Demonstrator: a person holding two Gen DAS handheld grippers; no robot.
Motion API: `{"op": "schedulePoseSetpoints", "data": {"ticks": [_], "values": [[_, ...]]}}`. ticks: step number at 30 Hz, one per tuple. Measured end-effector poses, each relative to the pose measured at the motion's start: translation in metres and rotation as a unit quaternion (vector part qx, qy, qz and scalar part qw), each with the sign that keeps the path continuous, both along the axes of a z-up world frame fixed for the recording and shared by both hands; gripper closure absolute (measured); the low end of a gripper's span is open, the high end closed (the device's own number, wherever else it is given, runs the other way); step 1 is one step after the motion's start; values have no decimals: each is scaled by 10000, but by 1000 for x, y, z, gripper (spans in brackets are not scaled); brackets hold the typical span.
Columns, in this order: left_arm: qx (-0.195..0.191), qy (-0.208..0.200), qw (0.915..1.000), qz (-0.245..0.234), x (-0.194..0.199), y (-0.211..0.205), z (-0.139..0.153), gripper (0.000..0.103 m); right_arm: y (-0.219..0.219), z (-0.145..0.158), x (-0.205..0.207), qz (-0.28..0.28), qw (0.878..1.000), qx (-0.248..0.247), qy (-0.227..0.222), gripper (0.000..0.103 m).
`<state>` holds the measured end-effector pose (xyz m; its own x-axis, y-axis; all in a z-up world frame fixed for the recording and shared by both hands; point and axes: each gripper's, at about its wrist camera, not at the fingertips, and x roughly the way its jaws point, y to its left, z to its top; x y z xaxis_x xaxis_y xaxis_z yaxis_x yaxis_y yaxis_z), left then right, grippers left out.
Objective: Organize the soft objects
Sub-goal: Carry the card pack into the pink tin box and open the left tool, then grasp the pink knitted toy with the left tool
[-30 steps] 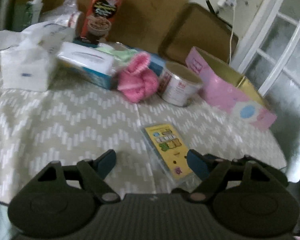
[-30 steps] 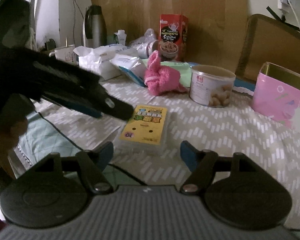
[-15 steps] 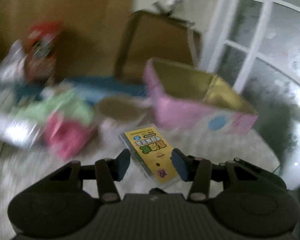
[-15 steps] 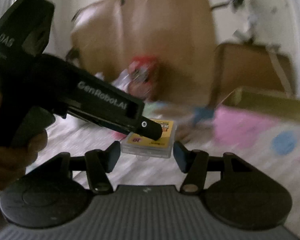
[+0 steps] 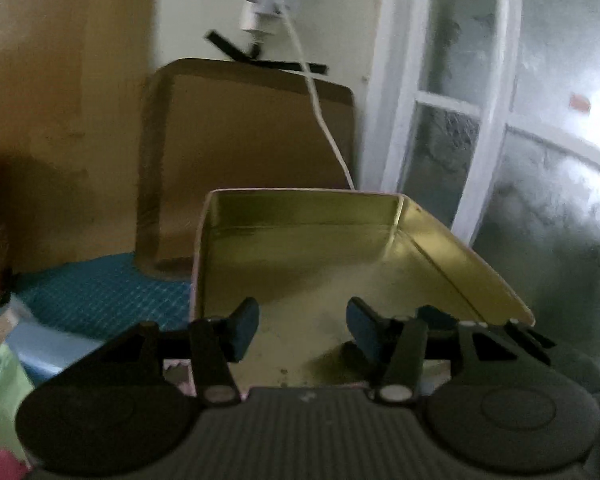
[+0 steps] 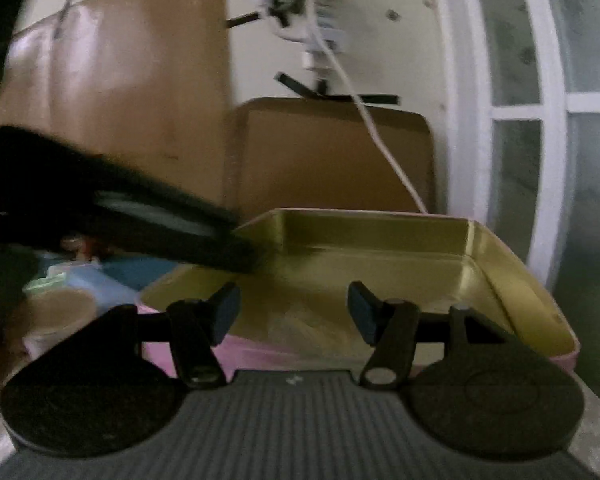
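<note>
Open pink tin (image 5: 440, 248), gold shiny inside, left tool (image 5: 302, 330) and right tool (image 6: 292, 312) both opening, nothing between

Open tin (image 5: 440, 248) sits center frame, a cardboard panel (image 5: 252, 152) standing behind it. Window (image 5: 500, 120) at right; a cable (image 5: 320, 112) hangs down over the panel's upper right.
</note>
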<state>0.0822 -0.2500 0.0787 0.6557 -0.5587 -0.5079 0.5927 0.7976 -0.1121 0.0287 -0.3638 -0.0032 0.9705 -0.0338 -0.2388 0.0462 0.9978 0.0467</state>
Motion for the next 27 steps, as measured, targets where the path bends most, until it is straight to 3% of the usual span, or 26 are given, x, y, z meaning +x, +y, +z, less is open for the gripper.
{"op": "schedulePoseSetpoints", "data": {"ticks": [5,8,10,12,17,19,24,27], "values": [[-491,-167,9985,194,-34,78,7,50,-7,5,-29,194,9984,466,-268,41],[-538,-236,9964,609,-64,143,0,49,9,7,-38,665,9951,702,-203,55],[-285,-267,9929,1124,-84,185,-11,49,32,8,-39,1154,9903,776,-13,71],[-126,-226,9872,1575,-99,221,-21,50,58,7,-36,1620,9840,721,162,77],[-182,83,9744,2241,-119,284,-44,51,130,2,-21,2470,9665,386,572,75],[-339,172,9712,2353,-122,301,-50,51,155,1,-15,2656,9619,106,641,65],[-552,295,9688,2396,-120,322,-58,51,204,-7,21,2754,9563,-453,871,47],[-733,365,9681,2366,-121,329,-59,50,223,-19,36,2685,9545,-725,1074,47]]}}
